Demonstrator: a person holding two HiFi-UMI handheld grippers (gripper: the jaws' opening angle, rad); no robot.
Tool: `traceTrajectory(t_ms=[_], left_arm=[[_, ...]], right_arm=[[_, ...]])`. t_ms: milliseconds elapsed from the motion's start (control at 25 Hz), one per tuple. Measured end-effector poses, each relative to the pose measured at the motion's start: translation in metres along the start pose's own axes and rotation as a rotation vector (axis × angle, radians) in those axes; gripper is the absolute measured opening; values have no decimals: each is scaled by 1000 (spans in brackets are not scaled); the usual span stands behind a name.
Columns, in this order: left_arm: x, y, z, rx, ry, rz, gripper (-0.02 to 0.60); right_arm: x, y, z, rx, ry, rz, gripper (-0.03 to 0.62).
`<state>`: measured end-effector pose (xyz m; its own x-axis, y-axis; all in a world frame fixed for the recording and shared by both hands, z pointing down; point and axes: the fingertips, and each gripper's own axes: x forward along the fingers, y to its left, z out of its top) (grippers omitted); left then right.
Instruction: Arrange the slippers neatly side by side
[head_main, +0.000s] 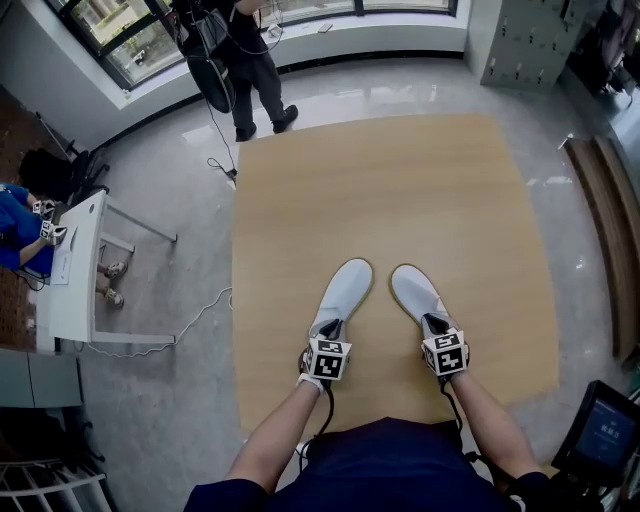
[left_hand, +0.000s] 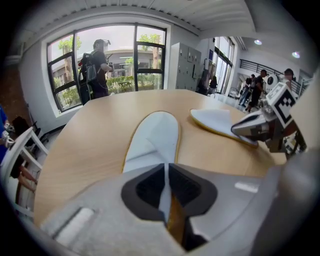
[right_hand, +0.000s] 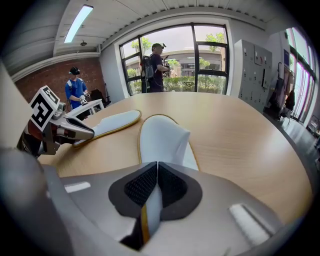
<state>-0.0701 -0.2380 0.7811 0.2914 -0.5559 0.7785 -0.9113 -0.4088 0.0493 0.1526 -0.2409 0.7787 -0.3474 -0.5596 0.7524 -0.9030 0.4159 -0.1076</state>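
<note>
Pinching pale oval slippers — ribbed pads, woodgrain tabletop

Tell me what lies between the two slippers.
Only bare table separates the left slipper from the right slipper; the gap narrows toward the toes. The head view shows it.

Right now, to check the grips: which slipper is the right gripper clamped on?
The right slipper, nearer the table's right edge: the right gripper pinches its heel. The left slipper is in the left gripper's shut jaws.
</note>
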Motion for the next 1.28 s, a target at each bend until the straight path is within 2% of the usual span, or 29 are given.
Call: traceTrajectory(t_ms=[320, 480, 760, 880, 1040, 1280], left_arm=[[-9, -23, -7, -144, 36, -59, 26], [0, -31, -10, -149, 48, -68, 25], [-42, -54, -34, -148, 72, -114, 25], [-45, -67, -40, -174, 90, -145, 23], [-54, -80, -47, -230, 105, -185, 15], [-60, -100, -55, -212, 131, -222, 9]], right_arm=[[4, -2, -21, 110, 19, 11, 15], [12, -5, -24, 189, 27, 24, 15], [-22, 30, -43, 224, 37, 34, 15], [-24, 35, -46, 217, 36, 29, 15], [-32, 45, -47, 239, 32, -8, 15], [-43, 55, -52, 284, 20, -68, 15]])
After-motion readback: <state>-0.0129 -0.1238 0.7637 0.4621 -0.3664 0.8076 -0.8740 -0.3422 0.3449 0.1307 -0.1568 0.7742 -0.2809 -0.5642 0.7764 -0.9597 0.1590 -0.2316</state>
